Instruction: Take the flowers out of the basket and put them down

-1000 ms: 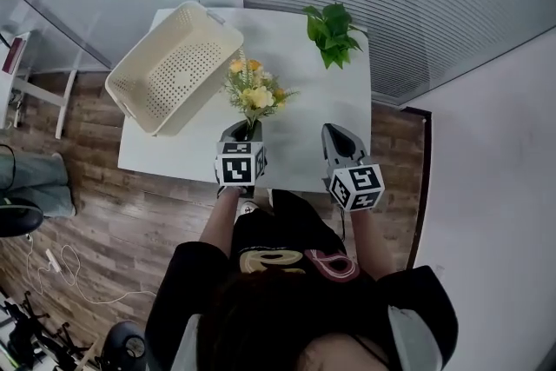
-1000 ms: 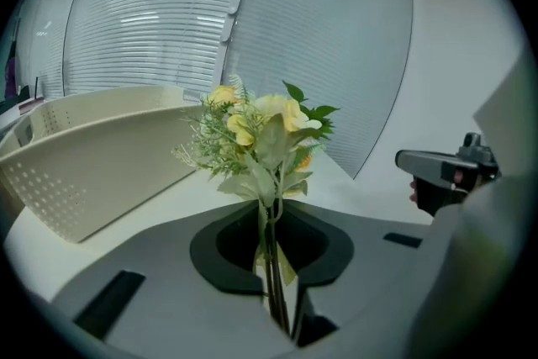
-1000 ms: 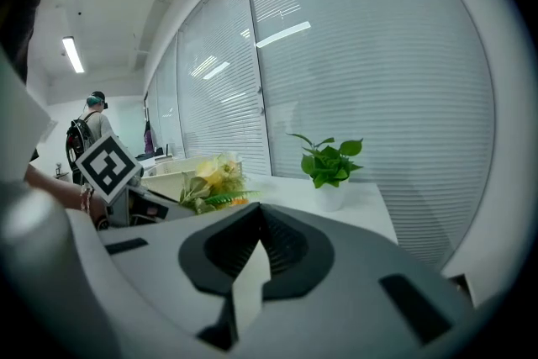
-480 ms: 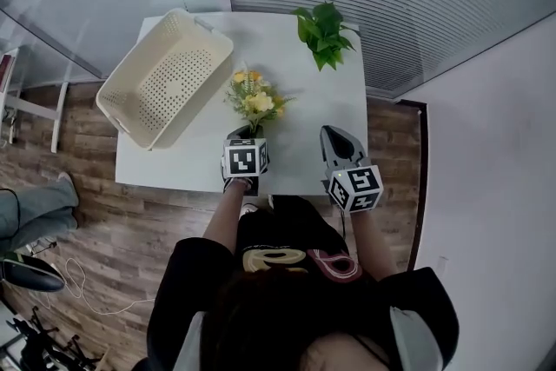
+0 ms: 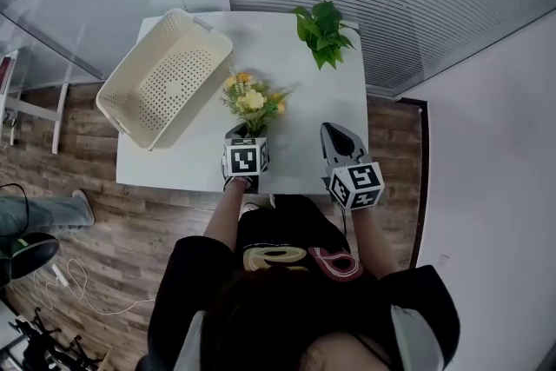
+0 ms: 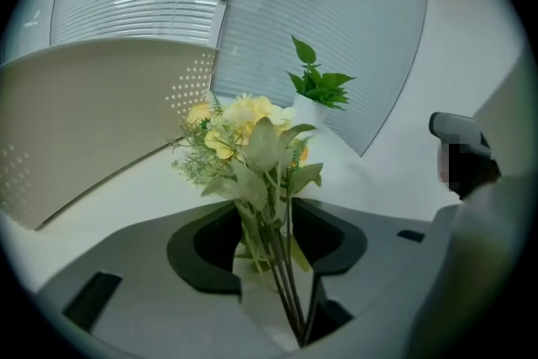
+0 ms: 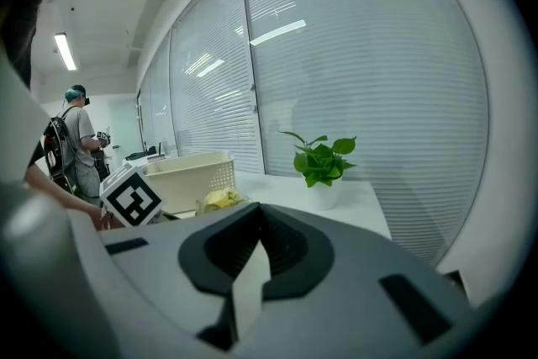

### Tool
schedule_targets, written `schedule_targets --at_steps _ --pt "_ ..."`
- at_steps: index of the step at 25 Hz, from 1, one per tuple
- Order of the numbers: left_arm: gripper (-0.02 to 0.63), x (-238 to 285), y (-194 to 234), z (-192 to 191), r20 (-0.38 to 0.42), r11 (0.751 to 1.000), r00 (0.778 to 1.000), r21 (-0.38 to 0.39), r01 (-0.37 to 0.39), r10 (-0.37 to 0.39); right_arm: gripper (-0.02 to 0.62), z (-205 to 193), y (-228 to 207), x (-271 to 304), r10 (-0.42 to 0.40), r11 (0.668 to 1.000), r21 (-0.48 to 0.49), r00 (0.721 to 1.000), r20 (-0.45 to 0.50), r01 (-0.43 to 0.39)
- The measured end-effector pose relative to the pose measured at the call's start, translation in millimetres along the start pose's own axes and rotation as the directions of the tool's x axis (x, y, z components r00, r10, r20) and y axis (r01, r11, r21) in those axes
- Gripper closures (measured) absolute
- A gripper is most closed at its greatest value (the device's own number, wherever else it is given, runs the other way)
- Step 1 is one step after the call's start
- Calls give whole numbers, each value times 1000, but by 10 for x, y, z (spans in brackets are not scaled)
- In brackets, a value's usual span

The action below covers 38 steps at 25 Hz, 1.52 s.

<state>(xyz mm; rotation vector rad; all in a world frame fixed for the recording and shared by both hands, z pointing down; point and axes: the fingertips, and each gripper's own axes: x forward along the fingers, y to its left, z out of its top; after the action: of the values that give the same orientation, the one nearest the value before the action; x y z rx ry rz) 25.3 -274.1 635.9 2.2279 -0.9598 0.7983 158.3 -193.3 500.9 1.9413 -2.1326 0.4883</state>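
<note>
We look at the left tool first; its jaws are opening, and the thin dark stems run through the gap between them, with no pad pressing on them as far as we can see. The stems belong to the small bunch of yellow and cream flowers with green leaves. In the left gripper view the stems sit a bit closer to the right jaw of the left tool; the flowers spread out past the jaw tips.

The flowers are out of the cream plastic basket with little holes. They are low over the white surface, just to the right of the basket and not touching it; we cannot tell if the whole bunch rests on the surface yet.

The bunch lies straight in front of the left tool. Its long way lines up with the tool, stems near us and flower heads pointing away, toward the small green plant in a white pot.

The right tool is off to the right, well apart from the flowers; its jaws are together with nothing in them.

We think the next move is to pull the left tool straight back along the stems; a sideways pull could drag the bunch.
</note>
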Motion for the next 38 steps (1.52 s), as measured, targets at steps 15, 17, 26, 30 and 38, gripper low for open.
schedule_targets --at_steps 15,17,26,30,38 --pt "284 -819 -8 381 266 1000 964 -7 -9 11 583 22 25 -64 -12 1000 2 999 36 12" --pt "284 -987 -17 445 316 1000 949 11 10 -13 583 44 36 -77 -17 1000 -8 998 53 17" --pt "285 -1799 45 631 490 995 871 96 -8 -40 583 -28 98 -122 -4 1000 -23 998 55 5" --pt "302 -1966 93 542 530 997 848 74 -20 -22 584 -97 170 -160 -10 1000 -27 998 58 12" --pt "560 -2143 267 325 559 996 826 4 -86 69 586 -140 302 -201 -26 998 -59 997 69 31"
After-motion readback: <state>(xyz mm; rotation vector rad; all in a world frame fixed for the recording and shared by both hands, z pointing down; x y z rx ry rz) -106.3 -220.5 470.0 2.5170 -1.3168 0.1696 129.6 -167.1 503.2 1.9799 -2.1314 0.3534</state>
